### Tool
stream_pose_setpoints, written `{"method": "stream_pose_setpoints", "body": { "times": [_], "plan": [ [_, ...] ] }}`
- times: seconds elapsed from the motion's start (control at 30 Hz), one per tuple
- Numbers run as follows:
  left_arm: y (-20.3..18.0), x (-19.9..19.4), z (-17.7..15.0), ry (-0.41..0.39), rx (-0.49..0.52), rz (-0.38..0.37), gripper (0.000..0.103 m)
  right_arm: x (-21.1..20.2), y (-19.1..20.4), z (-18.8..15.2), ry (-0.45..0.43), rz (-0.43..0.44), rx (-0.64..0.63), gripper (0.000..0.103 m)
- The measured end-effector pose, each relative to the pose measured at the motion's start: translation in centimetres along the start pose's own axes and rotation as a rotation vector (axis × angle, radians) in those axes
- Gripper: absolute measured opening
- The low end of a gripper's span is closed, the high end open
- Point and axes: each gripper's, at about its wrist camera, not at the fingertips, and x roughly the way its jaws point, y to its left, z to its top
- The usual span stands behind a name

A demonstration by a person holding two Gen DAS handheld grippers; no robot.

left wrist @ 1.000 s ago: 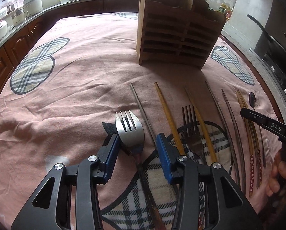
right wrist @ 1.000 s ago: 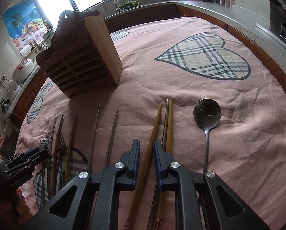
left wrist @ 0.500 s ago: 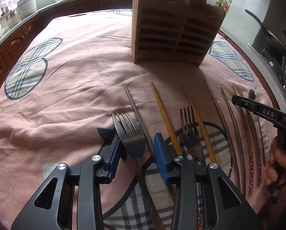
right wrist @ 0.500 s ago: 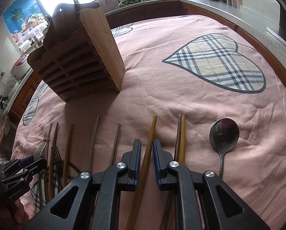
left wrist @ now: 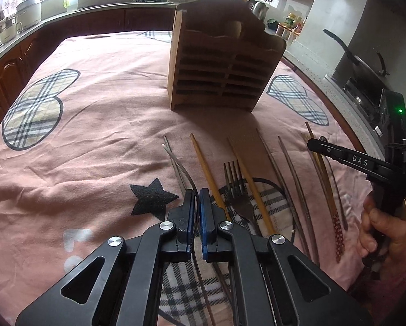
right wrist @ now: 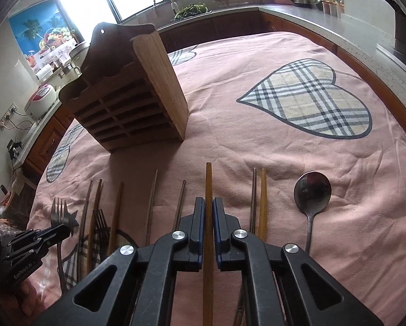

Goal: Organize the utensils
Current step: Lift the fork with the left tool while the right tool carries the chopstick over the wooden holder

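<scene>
My left gripper (left wrist: pixel 197 194) is shut on a metal fork (left wrist: pixel 185 175), held edge-on so it shows as a thin curved strip; the same fork shows in the right wrist view (right wrist: pixel 58 212). My right gripper (right wrist: pixel 208 203) is shut on a brown wooden chopstick (right wrist: pixel 208 182) that points toward the slatted wooden utensil holder (left wrist: pixel 219 78), which also shows in the right wrist view (right wrist: pixel 137 103). A second fork (left wrist: pixel 236 187), several chopsticks (left wrist: pixel 290 179) and a metal spoon (right wrist: pixel 313 193) lie in a row on the pink cloth.
The pink tablecloth (left wrist: pixel 94 141) has plaid heart patches and a black star (left wrist: pixel 152 197). A kitchen counter with appliances (left wrist: pixel 26 11) runs behind; a stove with pans (left wrist: pixel 366 70) is on the right. The right gripper's body (left wrist: pixel 366 163) shows at the right edge.
My left gripper closed on the fork, which has turned from flat to edge-on. My right gripper stayed closed on the chopstick, whose tip now shows well ahead of its fingers. Both views moved closer to the holder.
</scene>
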Motion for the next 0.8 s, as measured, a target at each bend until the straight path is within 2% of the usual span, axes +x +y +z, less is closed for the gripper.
{"method": "stream_pose_setpoints", "body": {
  "times": [0.5,0.8],
  "plan": [
    [0.3,-7.9,1.4,-0.188,-0.019,-0.049,0.003,-7.3,4.2,1.1,-0.166,0.036,-0.062,0.006],
    [0.2,-10.3,3.4,-0.283,-0.025,-0.048,0.003,-10.9,5.6,2.9,-0.298,0.028,-0.088,0.006]
  ]
}}
